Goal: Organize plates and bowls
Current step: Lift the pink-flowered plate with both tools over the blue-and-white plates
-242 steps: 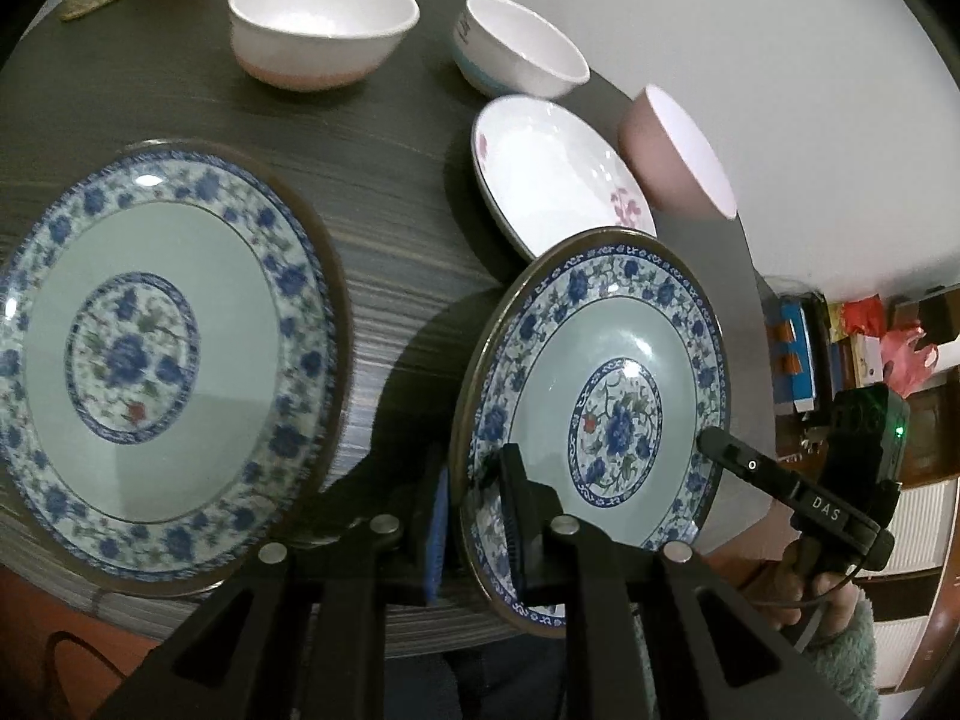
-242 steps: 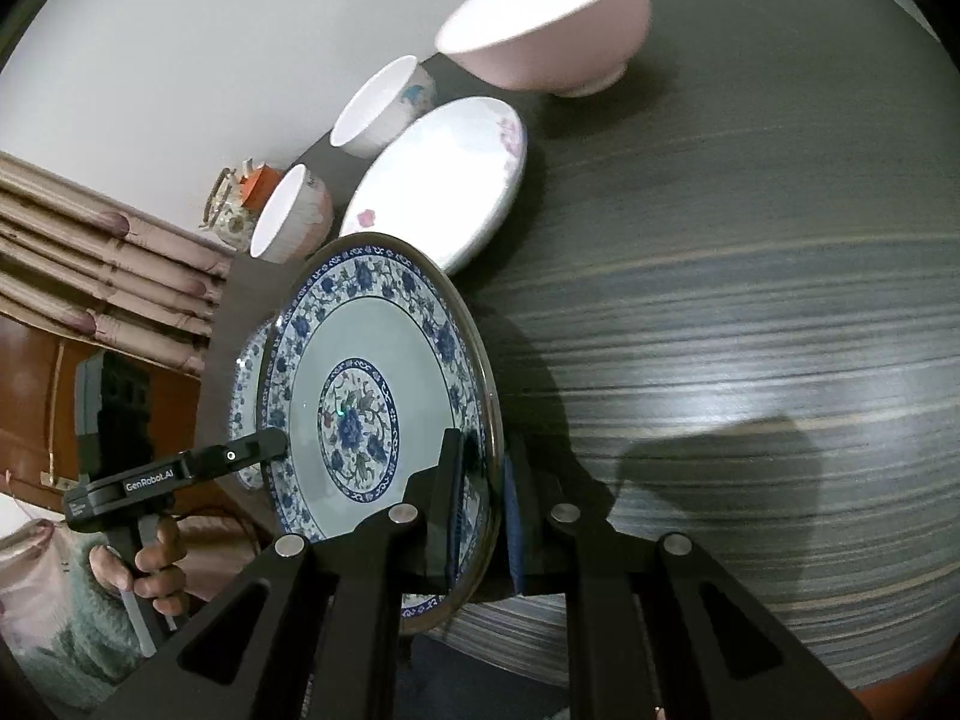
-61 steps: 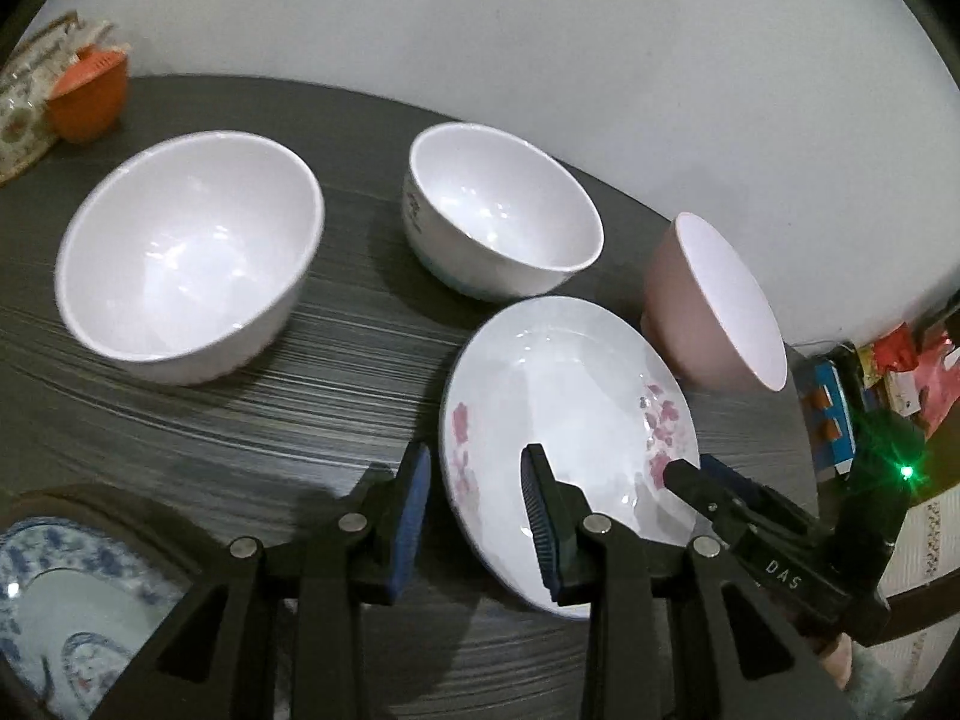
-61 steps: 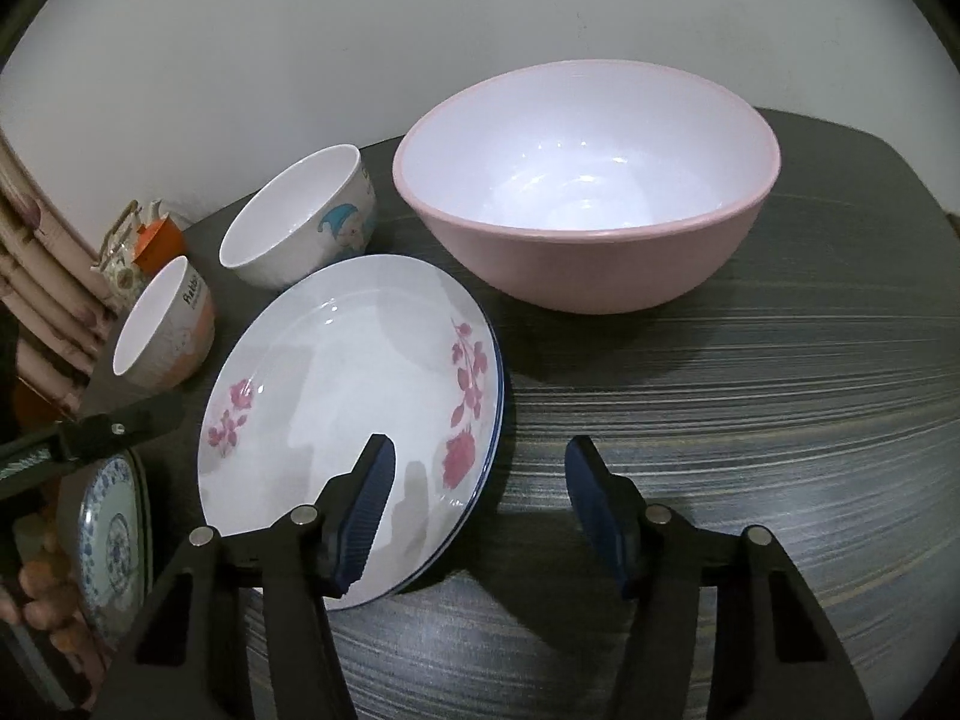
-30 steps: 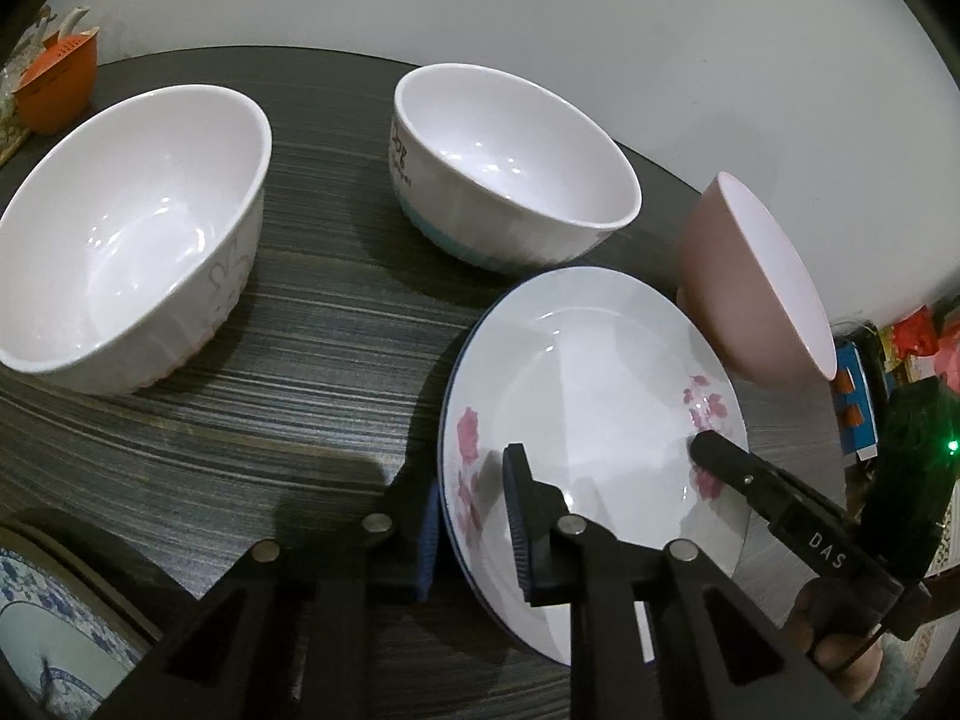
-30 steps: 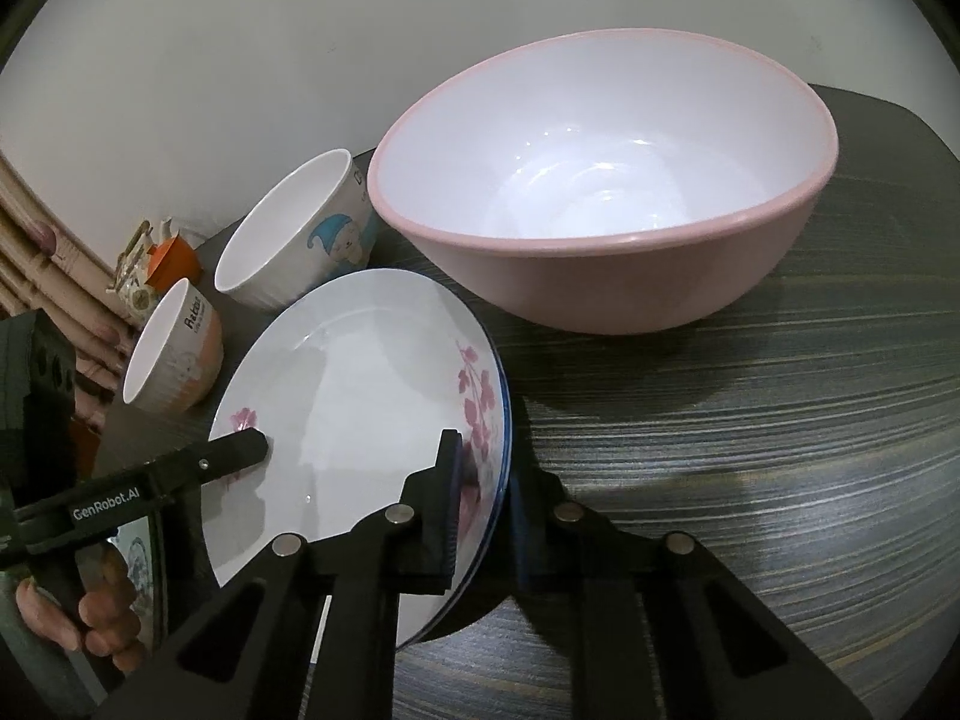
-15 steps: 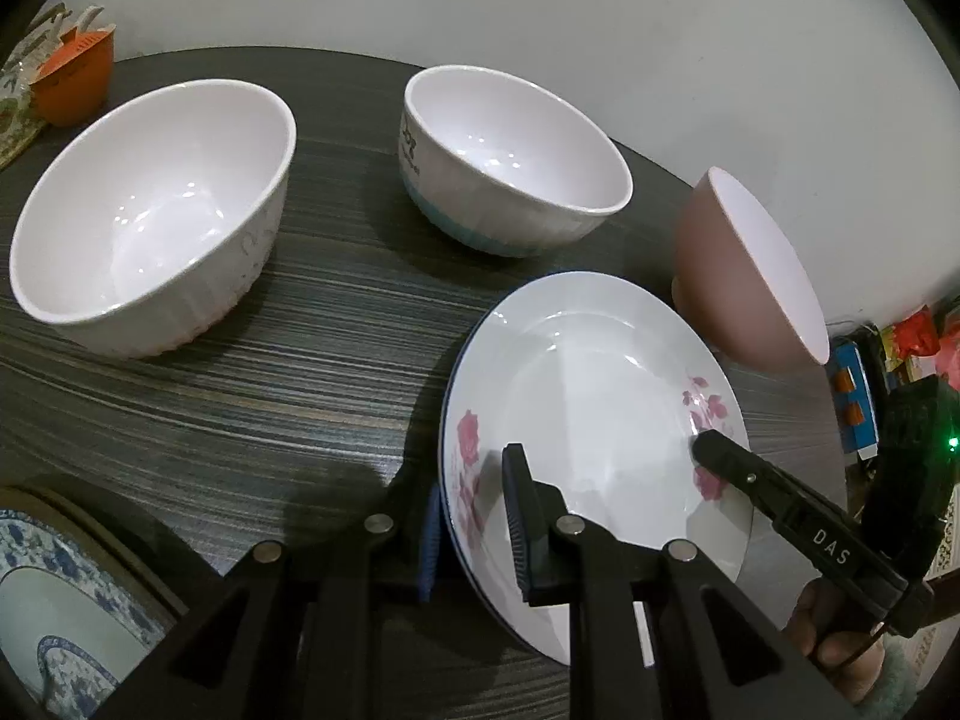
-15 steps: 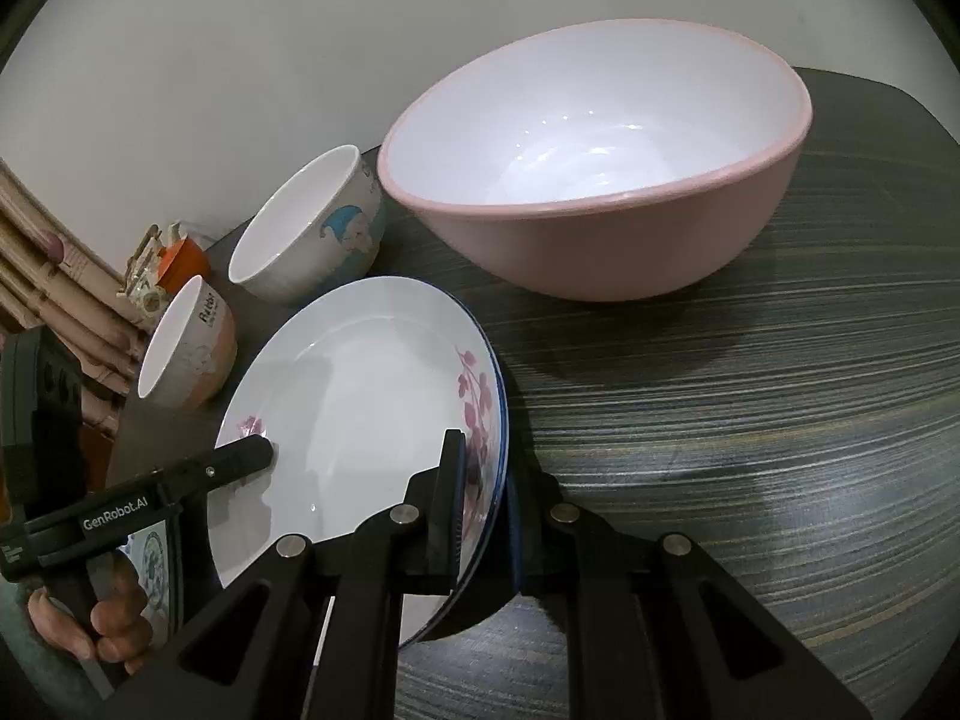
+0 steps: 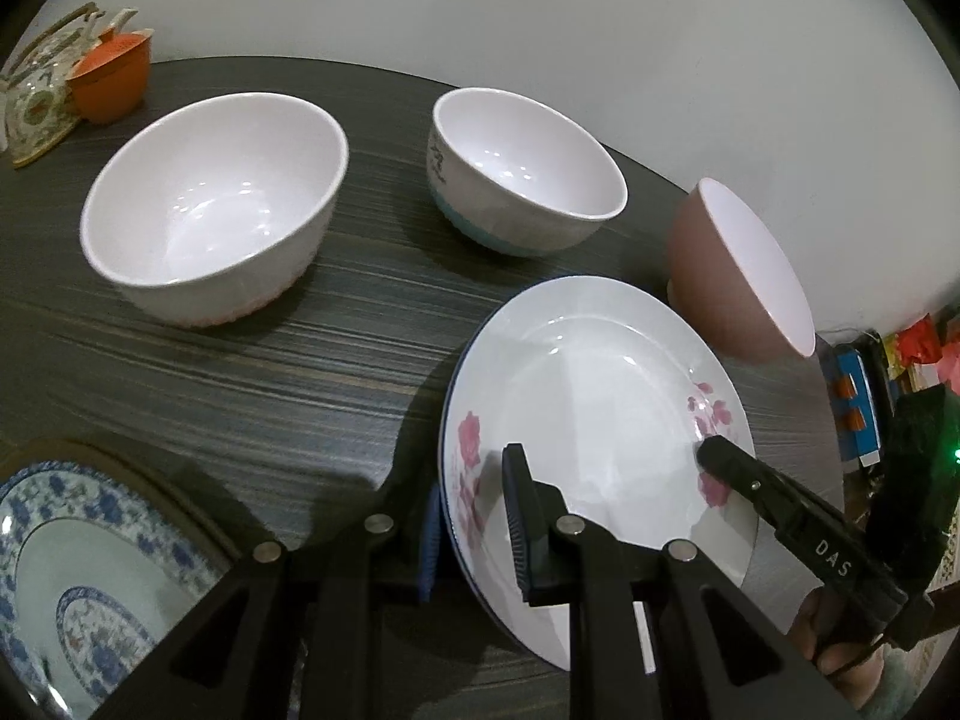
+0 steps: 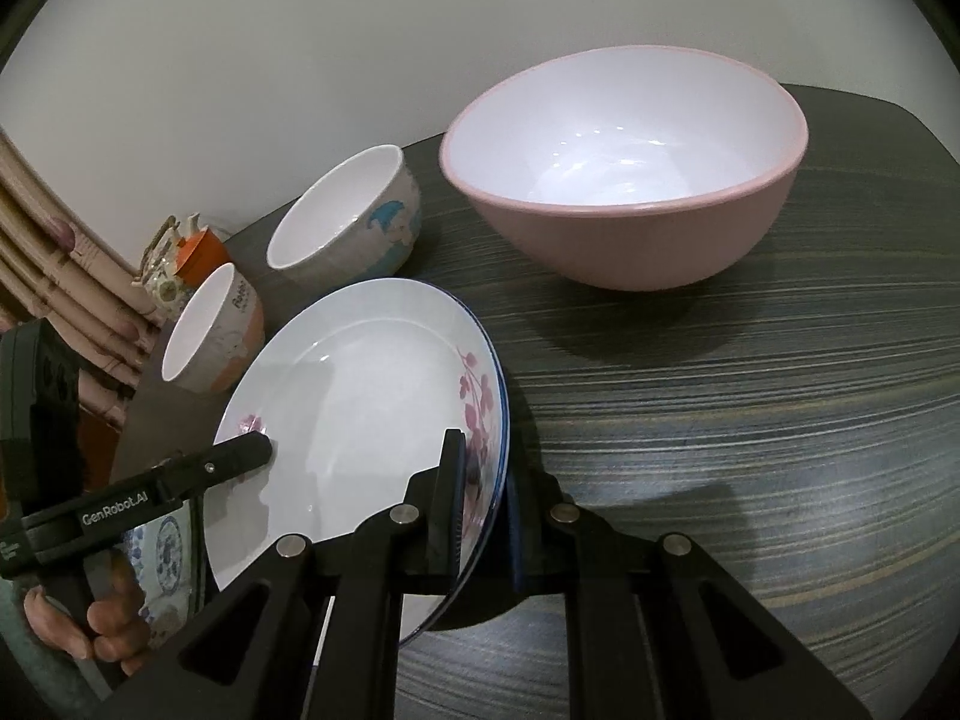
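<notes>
While both grippers pinch opposite rims, the floral plate (image 9: 591,396) hangs tilted above the table (image 10: 750,420).
Left gripper (image 9: 474,525) and right gripper (image 10: 483,501) each clamp thin glazed edge; uneven lifting could slip it; pink bowl (image 10: 624,180) sits near enough to strike.

My bench (image 9: 252,372) is round, with a dark striped wood-grain top. A plain white wall (image 9: 480,12) rises directly behind the bench. Patterned curtain folds (image 10: 54,264) hang beside the bench's edge.

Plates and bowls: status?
Done: blue-patterned plates look stacked at the table's near edge. In hand: left gripper and right gripper clamp the flowered white plate at opposite rims. Left: pink bowl and two white bowls sit apart, unstacked.
</notes>
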Demonstrator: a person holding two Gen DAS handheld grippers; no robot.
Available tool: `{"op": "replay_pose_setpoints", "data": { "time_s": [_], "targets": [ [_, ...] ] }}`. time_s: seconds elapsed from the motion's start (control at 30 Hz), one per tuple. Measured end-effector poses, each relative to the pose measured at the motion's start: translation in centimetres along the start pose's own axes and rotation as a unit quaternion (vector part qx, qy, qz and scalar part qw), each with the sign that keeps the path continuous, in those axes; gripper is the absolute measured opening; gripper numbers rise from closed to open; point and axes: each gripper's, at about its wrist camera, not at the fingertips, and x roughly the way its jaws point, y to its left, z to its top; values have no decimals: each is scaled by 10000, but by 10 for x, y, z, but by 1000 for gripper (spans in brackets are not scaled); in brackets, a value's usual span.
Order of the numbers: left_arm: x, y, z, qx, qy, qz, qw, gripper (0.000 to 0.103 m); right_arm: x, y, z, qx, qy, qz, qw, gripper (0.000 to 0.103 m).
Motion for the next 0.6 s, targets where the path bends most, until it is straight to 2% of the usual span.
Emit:
{"op": "replay_pose_setpoints", "data": {
  "time_s": [0.6],
  "targets": [
    [-37, 18, -17, -299, -226, 113, 9992, 19, -25, 43, -20, -375, -83, 133, 9992, 13]
  ]
}}
